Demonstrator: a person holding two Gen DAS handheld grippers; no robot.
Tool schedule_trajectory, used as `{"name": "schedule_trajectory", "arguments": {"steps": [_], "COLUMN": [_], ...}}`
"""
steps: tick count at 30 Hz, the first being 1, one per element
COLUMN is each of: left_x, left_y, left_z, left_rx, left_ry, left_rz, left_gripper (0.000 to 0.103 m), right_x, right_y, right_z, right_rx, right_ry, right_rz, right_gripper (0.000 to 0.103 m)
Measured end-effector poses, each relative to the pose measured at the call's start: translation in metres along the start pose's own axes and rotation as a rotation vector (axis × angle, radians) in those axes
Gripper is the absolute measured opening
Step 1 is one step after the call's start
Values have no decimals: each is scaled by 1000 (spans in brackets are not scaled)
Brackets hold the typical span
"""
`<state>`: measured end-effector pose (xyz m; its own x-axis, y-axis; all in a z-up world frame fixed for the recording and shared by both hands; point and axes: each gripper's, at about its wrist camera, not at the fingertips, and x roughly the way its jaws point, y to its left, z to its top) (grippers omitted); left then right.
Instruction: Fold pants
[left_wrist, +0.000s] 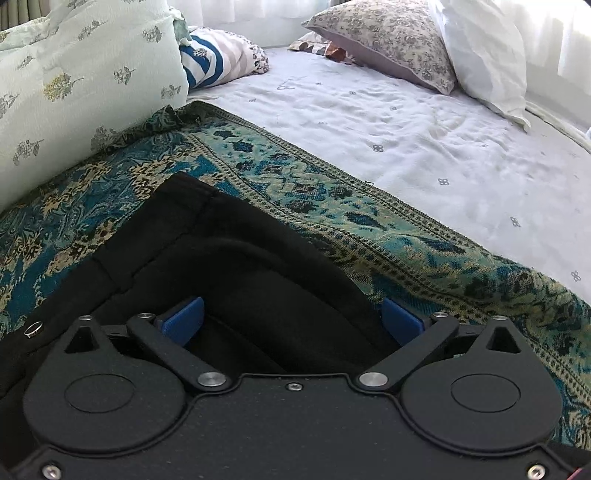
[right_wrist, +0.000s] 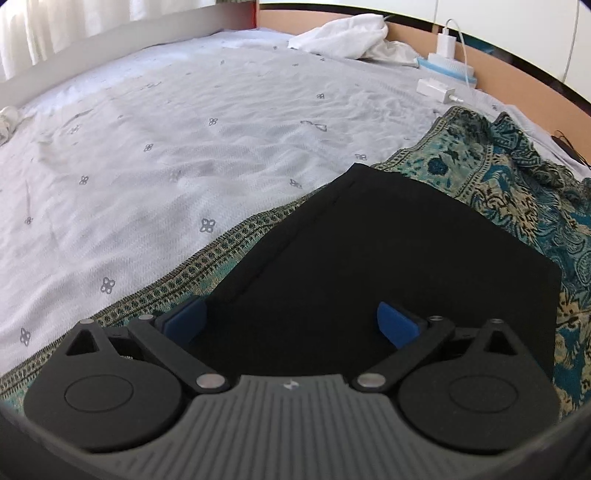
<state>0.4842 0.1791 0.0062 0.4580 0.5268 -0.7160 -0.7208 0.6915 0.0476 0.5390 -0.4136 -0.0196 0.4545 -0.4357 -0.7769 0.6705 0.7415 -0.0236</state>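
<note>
Black pants (left_wrist: 229, 254) lie on a teal patterned cloth (left_wrist: 406, 243) spread on the bed. In the left wrist view I see the waistband end with a metal button (left_wrist: 34, 328). My left gripper (left_wrist: 291, 321) is open, its blue pads (left_wrist: 184, 319) either side of a fold of the black fabric. In the right wrist view the pants (right_wrist: 388, 258) lie flat with a straight far hem. My right gripper (right_wrist: 291, 321) is open just above the fabric, holding nothing.
A white bedsheet (left_wrist: 424, 140) covers the mattress. Pillows (left_wrist: 384, 40) and a floral quilt (left_wrist: 74, 88) lie at the far end in the left view. In the right view a white cloth (right_wrist: 343, 37), chargers (right_wrist: 443, 62) and a headboard edge sit beyond the teal cloth (right_wrist: 517, 177).
</note>
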Motion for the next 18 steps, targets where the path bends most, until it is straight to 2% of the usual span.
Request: {"name": "schedule_trajectory", "arguments": {"steps": [2, 3, 4, 5, 6, 7, 9, 12, 18], "left_x": [-8, -12, -18, -23, -27, -30, -37, -53, -94], "left_y": [0, -1, -1, -1, -1, 1, 7, 18, 50], "left_z": [-3, -5, -6, -7, -8, -9, -10, -11, -11], "left_rx": [20, 39, 58, 68, 71, 69, 64, 64, 63], "left_ry": [-31, -47, -59, -71, -79, -79, -82, -110, -144], "left_rz": [-19, -32, -52, -50, -41, -44, -59, -93, -152], "left_gripper": [77, 56, 40, 31, 18, 14, 12, 11, 11], "right_x": [-3, -7, -10, -13, -16, -18, -22, -35, -79], "right_y": [-3, -4, -4, -3, -5, -9, -21, -46, -93], "right_z": [0, -1, -1, -2, -3, -3, -2, -2, -11], "right_rx": [6, 3, -9, -27, -44, -49, -31, 17, -4], "right_ry": [-12, -26, -35, -47, -60, -63, -44, -53, -207], "right_rz": [-3, -9, -14, -50, -81, -73, -24, 49, 21], "right_gripper": [85, 71, 52, 36, 9, 8, 3, 1, 2]}}
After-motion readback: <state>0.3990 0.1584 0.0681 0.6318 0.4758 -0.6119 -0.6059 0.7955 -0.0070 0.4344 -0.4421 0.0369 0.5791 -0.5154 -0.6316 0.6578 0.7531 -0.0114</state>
